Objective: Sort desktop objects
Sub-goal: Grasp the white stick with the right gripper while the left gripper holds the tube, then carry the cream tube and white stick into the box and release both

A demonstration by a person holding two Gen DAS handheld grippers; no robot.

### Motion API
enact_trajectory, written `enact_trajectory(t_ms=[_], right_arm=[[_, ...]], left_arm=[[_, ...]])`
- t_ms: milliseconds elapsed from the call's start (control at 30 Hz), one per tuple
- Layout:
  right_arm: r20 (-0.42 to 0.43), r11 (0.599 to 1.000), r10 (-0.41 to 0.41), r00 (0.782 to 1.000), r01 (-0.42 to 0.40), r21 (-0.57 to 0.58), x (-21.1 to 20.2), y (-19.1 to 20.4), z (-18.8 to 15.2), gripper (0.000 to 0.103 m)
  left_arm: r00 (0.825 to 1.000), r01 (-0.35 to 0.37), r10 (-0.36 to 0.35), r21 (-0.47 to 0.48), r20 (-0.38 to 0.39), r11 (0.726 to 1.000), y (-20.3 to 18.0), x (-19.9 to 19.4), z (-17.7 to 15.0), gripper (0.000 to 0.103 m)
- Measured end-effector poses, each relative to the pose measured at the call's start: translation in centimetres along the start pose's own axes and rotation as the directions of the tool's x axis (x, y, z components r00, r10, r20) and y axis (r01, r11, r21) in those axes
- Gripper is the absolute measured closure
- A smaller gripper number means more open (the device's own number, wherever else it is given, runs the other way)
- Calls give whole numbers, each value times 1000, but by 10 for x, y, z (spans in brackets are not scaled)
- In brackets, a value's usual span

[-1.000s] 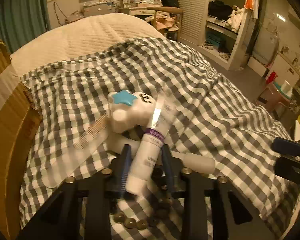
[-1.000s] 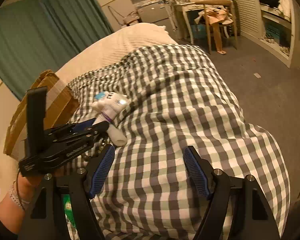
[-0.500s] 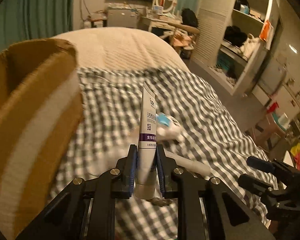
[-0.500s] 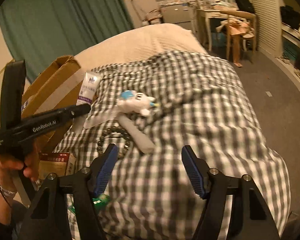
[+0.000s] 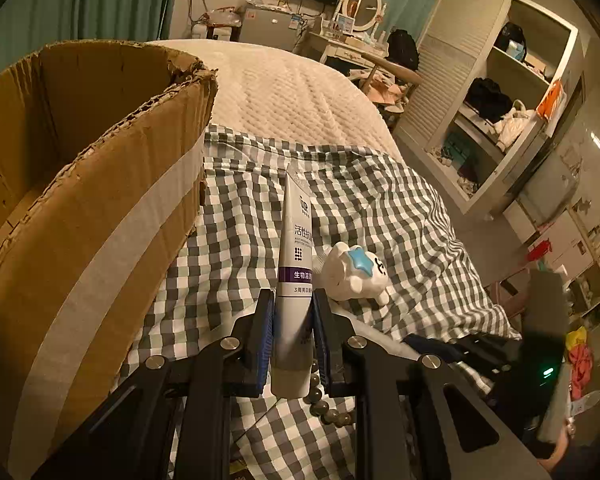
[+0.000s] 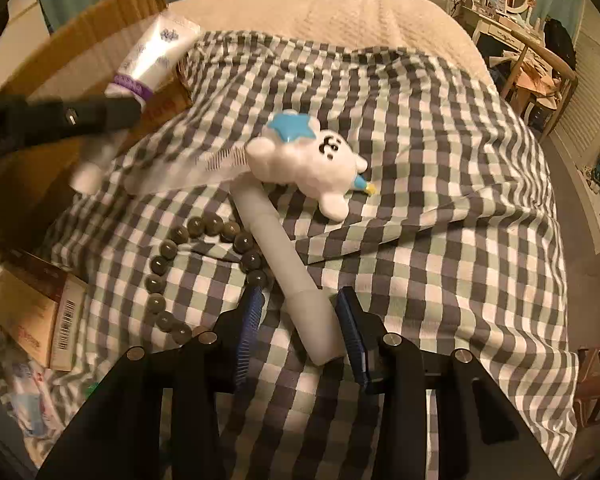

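your right hand-held gripper (image 6: pixel 298 336) sits open, fingers either side of the near end of the white tube (image 6: pixel 288 268) lying on the bed, long axis running straight ahead toward the plush toy (image 6: pixel 306 160). your left hand-held gripper (image 5: pixel 293 334) is clamped on the toothpaste tube (image 5: pixel 296 256), cardboard box (image 5: pixel 80 184) just to its left.

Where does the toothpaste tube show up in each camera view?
Left wrist: the tube stands centre frame, clamped upright in the left gripper.
Right wrist: the tube is upper left, tilted, by the cardboard box.
Shared landmark: the white plush toy with a blue star on the checked cloth.
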State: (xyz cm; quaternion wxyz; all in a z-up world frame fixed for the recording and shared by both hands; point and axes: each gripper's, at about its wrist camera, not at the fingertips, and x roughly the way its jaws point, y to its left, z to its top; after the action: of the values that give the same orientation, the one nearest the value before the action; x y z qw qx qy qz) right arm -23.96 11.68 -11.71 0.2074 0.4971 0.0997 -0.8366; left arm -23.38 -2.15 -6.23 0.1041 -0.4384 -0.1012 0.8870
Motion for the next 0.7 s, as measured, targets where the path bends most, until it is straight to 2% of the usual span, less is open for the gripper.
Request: enact_trajectory(t_ms=[33,67,133,200,267,433,500,567,700], right_arm=[[3,1000,-5,1000,5,20,0,-3,0,82],[-5,998,-14,1000,14,53,-1,-7,-1,82],[14,994,26,1000,-27,107,-7,-14,-4,83],[58,992,-8,998,0,125,-22,-17,-9,84],[99,991,-73,992,61,119,-41,-16,-14,85],[138,988,-146,980,138,63,-82,-8,-17,87],[147,983,-183,972,177,57,-102,-7,-16,87],[170,979,-202,965,191,76,-117,-5,-11,87],[201,976,-215,956,206,65,-140,7,-1,87]], left_arm=[[1000,1,-1,-6,-2,1000,1,0,0,84],[1000,4,-4,-10,-4,1000,2,1,0,84],[1000,7,-7,-18,-4,1000,3,1,1,84],[1000,11,-11,-28,-3,1000,4,-1,2,84],[1000,3,-3,-18,11,1000,1,-4,4,84],[999,33,-32,-17,39,999,-1,-17,6,84],[998,24,-23,-5,55,1000,-2,-25,7,84],[997,9,-10,6,71,1000,-3,-32,8,84],[994,34,-34,2,107,999,1,-52,12,84]])
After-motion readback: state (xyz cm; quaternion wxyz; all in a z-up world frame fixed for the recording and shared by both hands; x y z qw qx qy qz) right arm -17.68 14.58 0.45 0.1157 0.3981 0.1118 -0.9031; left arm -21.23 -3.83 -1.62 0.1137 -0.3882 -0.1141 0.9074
